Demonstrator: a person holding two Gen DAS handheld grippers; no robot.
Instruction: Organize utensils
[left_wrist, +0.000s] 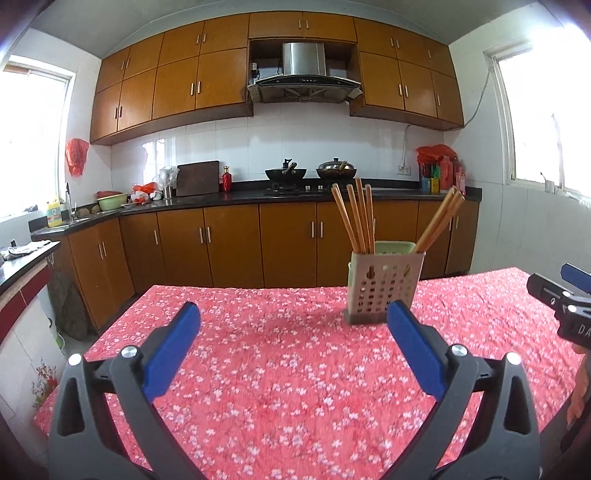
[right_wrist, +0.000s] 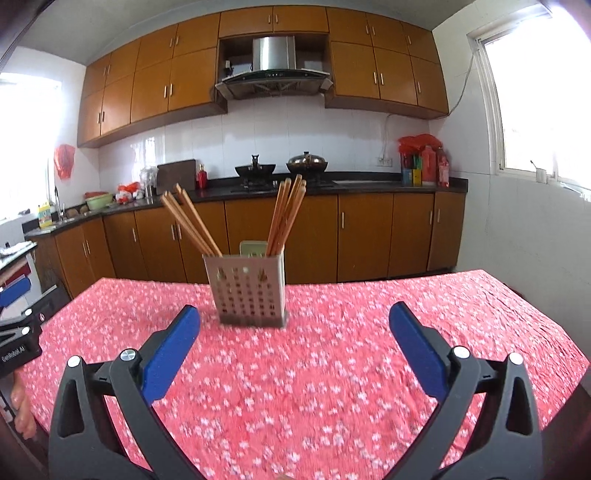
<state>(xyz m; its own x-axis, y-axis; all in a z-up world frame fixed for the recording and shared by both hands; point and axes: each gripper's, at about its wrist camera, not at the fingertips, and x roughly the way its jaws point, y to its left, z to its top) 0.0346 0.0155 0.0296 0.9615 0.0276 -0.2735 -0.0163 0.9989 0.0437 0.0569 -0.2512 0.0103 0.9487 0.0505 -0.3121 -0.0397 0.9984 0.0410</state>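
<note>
1. The table (left_wrist: 295, 387) is wearing a red cloth with small white and pink blossoms.
2. The perforated utensil holder (left_wrist: 384, 291) is showing pale grey, with a light green part behind.
3. The chopsticks (left_wrist: 356, 218) are showing warm orange-brown.
4. The left tool (left_wrist: 293, 314) and right tool (right_wrist: 294, 314) are showing blue pads on black frames.
5. The cabinets (left_wrist: 236, 240) are glowing orange-brown.

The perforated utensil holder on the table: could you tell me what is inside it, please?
The utensil holder contains two bunches of wooden chopsticks, one leaning left, one leaning right. Their lower ends are hidden behind its walls, as is anything else inside.
</note>
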